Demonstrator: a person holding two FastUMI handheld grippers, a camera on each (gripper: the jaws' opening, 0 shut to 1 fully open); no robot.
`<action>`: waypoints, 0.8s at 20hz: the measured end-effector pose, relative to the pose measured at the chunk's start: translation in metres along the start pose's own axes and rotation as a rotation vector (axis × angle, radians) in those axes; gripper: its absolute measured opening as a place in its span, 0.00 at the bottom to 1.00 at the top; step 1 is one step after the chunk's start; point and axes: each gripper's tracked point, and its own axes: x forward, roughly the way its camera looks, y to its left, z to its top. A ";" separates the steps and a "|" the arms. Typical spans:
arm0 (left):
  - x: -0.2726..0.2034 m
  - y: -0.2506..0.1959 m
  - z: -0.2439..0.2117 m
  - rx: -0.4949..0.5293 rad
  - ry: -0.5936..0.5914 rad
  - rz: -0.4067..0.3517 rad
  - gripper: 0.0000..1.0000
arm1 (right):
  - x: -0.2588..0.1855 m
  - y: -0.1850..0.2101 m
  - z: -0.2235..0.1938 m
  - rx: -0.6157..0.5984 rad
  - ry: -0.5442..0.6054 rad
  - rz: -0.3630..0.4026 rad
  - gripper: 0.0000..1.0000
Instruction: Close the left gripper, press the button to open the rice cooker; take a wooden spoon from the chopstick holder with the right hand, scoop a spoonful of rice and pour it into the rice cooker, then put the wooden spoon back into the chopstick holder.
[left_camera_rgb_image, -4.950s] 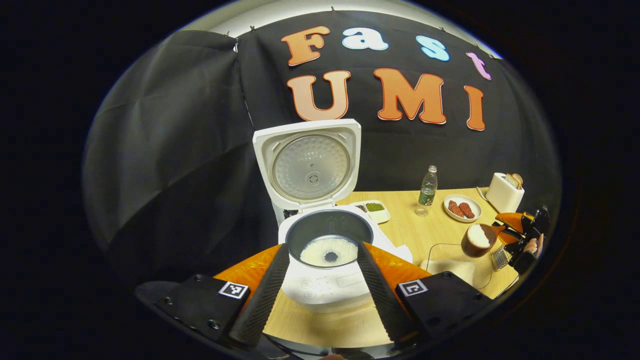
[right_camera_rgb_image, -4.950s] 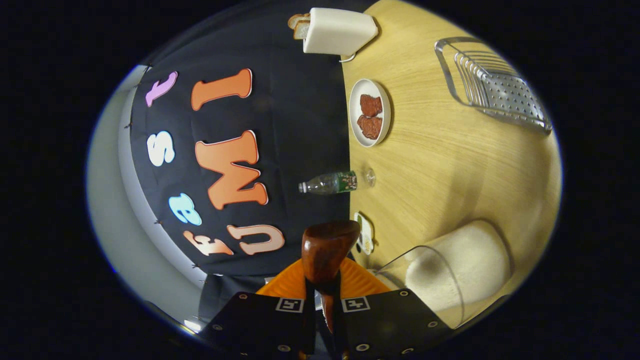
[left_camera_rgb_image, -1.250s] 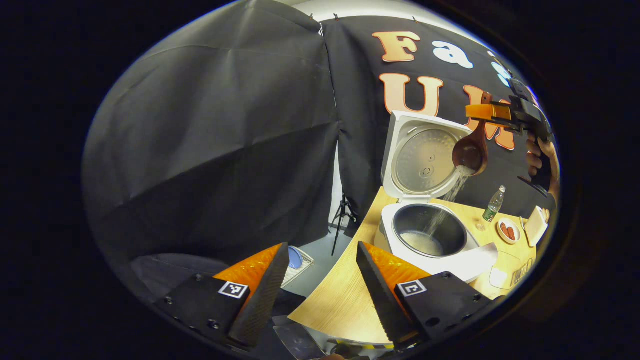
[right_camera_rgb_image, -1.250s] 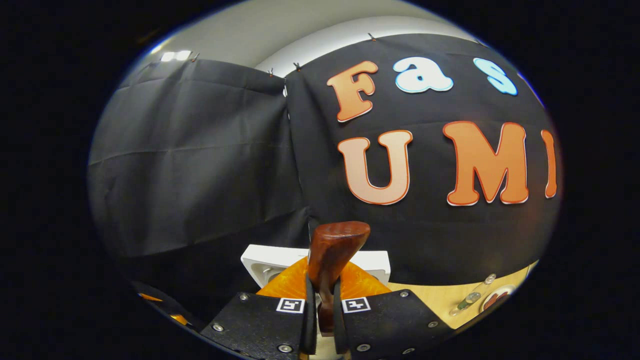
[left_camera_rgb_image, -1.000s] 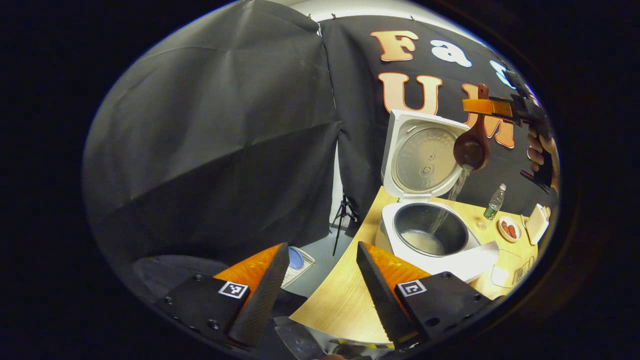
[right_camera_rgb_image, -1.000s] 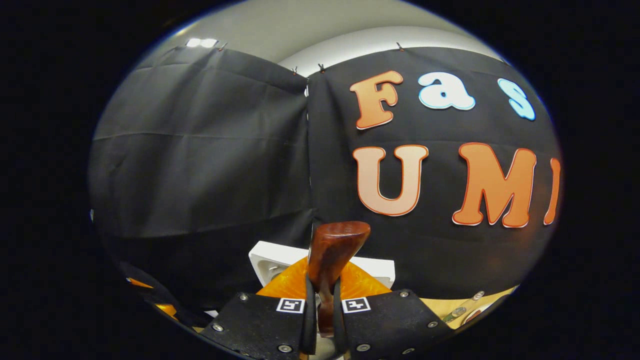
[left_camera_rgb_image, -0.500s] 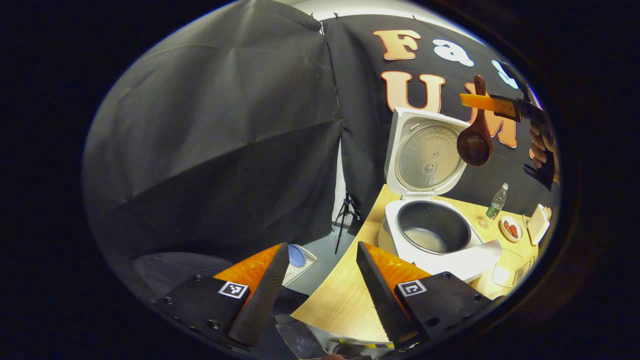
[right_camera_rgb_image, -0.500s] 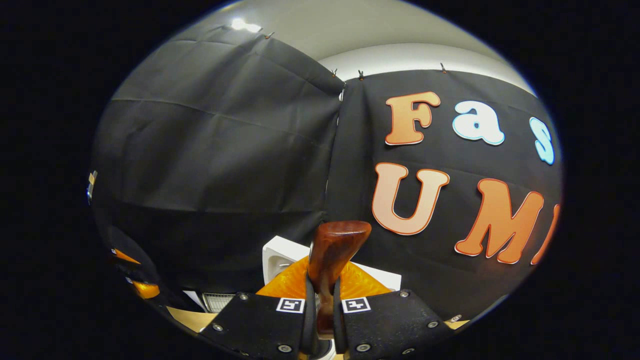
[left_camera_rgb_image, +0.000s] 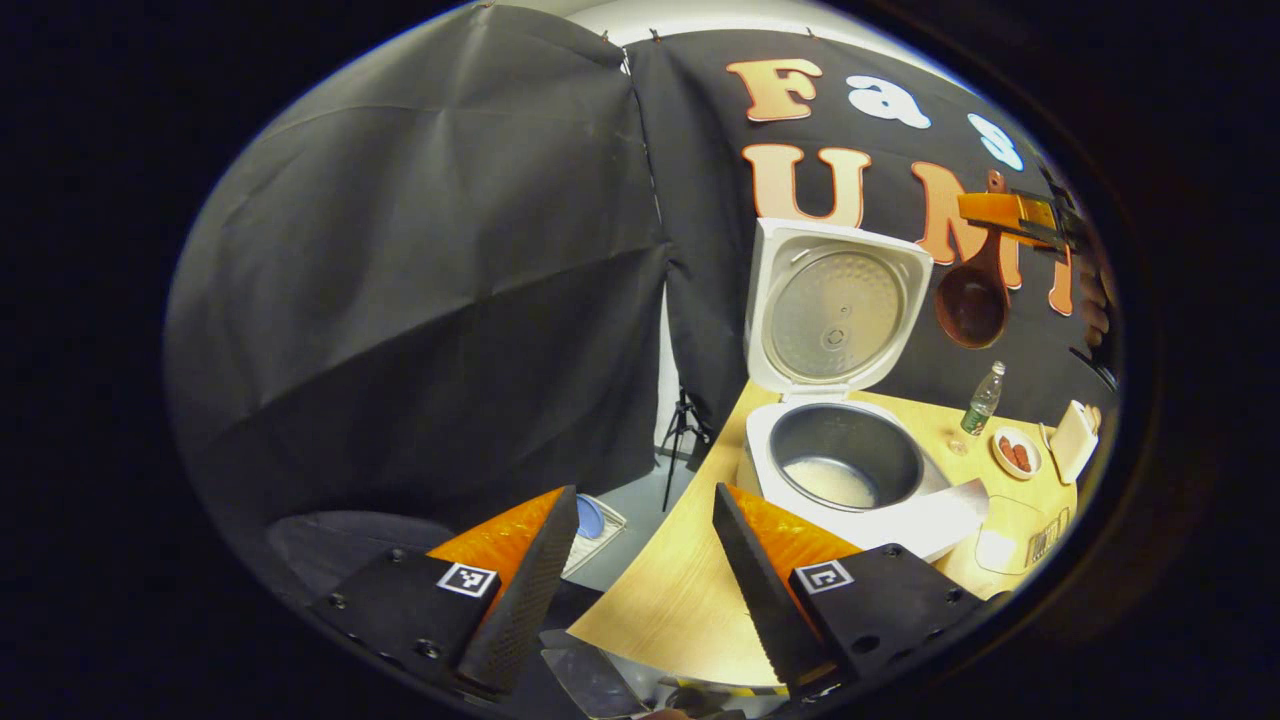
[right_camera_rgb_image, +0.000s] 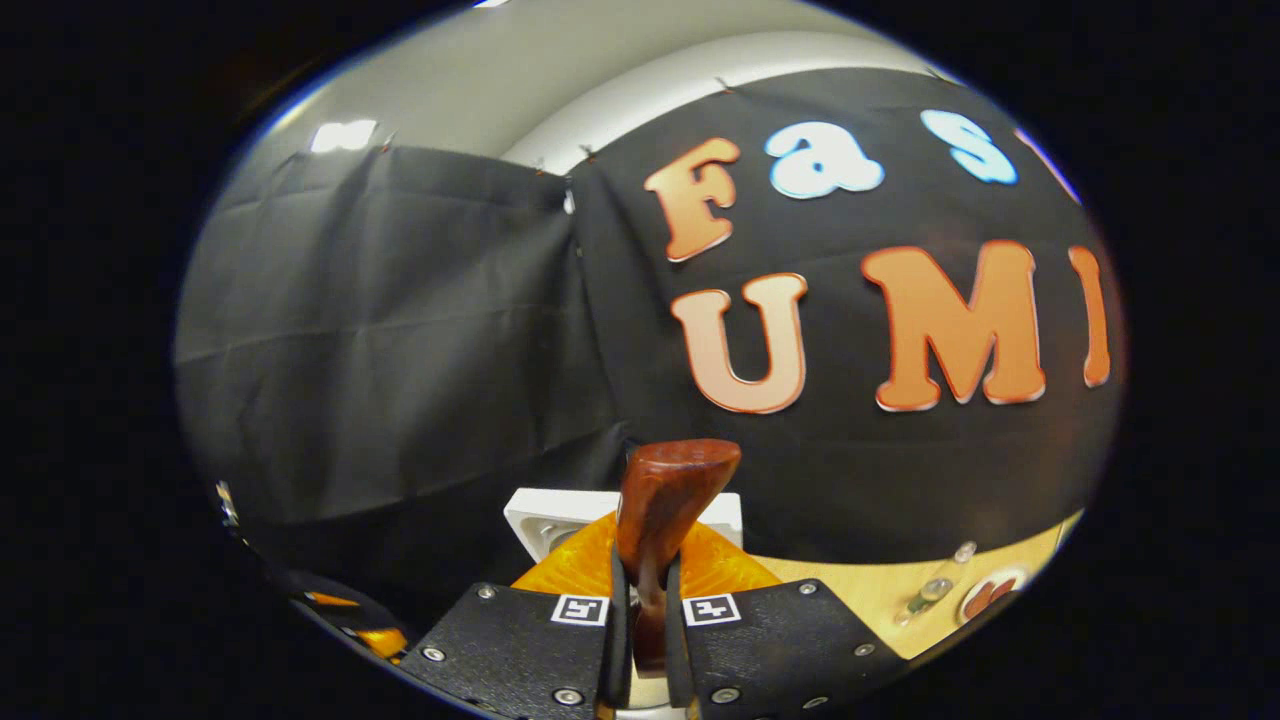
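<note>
Black cloth hangs behind a pale wooden table (left_camera_rgb_image: 690, 600), and the white rice cooker (left_camera_rgb_image: 850, 490) stands on that table with its lid (left_camera_rgb_image: 835, 310) swung up and upright behind the pot. A shallow layer of rice (left_camera_rgb_image: 828, 482) lies in the bottom of the dark inner pot.

My left gripper (left_camera_rgb_image: 640, 580) hangs in front of the cooker, off the near edge of the table, its fingers spread apart with nothing between them.

My right gripper (right_camera_rgb_image: 640, 625) is clamped on the handle of the wooden spoon (right_camera_rgb_image: 665, 520), both fingers pressed flat against it. In the left gripper view I see that same right gripper (left_camera_rgb_image: 1015, 215) held high, above and to the right of the cooker's raised lid, with the spoon (left_camera_rgb_image: 972, 300) hanging bowl-down beside the lid's right edge.

Beyond the cooker, toward the wall, stands a clear plastic bottle (left_camera_rgb_image: 982, 398). Just past the bottle sits a small white plate (left_camera_rgb_image: 1015, 452) with red pieces on it, and beside that a white toaster (left_camera_rgb_image: 1070, 440).
</note>
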 end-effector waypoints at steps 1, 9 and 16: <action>-0.001 -0.007 -0.001 0.001 0.002 -0.008 0.93 | -0.011 -0.017 0.003 0.082 -0.001 -0.012 0.13; -0.030 -0.065 -0.005 -0.031 0.027 -0.031 0.89 | -0.117 -0.177 -0.006 0.370 -0.018 -0.240 0.13; -0.059 -0.129 0.002 0.018 0.003 -0.023 0.89 | -0.224 -0.285 -0.022 0.347 -0.034 -0.451 0.13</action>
